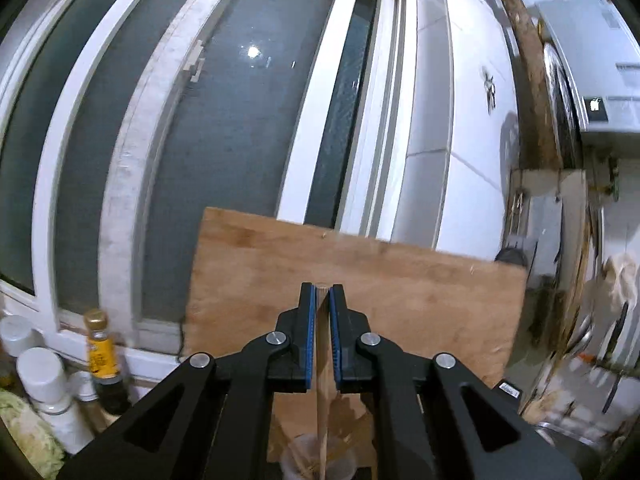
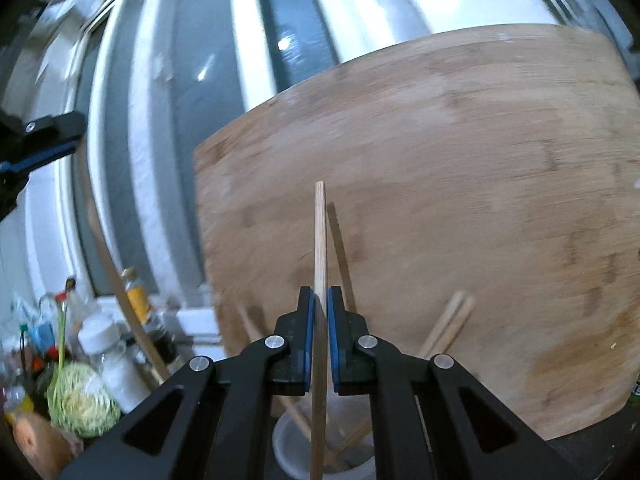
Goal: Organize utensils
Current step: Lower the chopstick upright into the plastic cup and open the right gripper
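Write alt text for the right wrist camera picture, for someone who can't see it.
The right gripper is shut on a wooden chopstick that stands upright in front of a leaning wooden cutting board. Below it, a clear plastic cup holds more chopsticks; bottles and a cabbage sit at lower left.

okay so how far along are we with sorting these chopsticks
Done: several chopsticks already stand in the translucent cup in front of the wooden cutting board. In hand: the left gripper is shut on one chopstick, and the right gripper is shut on another chopstick, both held upright above the cup. Left: getting these two settled; whether more utensils wait elsewhere isn't visible.
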`<move>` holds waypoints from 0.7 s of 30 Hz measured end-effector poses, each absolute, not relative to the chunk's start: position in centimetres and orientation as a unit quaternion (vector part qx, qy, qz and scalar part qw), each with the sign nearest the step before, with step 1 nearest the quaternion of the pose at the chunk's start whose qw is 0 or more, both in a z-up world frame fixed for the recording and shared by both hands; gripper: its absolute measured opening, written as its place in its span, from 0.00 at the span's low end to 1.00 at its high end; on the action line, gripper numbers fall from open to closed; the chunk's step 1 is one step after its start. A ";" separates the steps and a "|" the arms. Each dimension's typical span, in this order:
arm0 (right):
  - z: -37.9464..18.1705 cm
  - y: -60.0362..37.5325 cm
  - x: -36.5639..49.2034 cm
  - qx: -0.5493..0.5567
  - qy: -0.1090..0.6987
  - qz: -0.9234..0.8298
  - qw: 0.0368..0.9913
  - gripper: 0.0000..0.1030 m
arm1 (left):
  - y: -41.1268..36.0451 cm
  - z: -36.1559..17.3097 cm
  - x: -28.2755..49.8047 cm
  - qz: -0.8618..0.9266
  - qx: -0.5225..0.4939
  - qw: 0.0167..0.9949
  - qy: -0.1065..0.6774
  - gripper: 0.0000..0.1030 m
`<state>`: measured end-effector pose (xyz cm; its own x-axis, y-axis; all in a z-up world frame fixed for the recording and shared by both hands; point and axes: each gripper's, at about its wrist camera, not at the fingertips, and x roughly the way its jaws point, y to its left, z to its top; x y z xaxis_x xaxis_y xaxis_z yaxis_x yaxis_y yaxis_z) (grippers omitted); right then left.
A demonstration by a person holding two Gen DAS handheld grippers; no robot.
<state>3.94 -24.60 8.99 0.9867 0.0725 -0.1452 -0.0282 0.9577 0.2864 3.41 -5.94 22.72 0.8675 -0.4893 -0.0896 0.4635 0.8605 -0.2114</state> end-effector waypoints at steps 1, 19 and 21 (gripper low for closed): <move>9.2 -25.3 4.0 0.153 0.081 0.036 0.984 0.08 | -6.0 22.9 3.7 -0.247 -0.095 0.962 0.071 0.06; 8.9 -30.2 7.6 0.227 0.125 0.086 0.962 0.07 | -10.0 20.5 8.1 -0.240 -0.096 0.961 0.100 0.06; 8.5 -30.3 8.0 0.234 0.132 0.088 0.959 0.08 | -10.6 19.9 8.1 -0.234 -0.084 0.964 0.092 0.06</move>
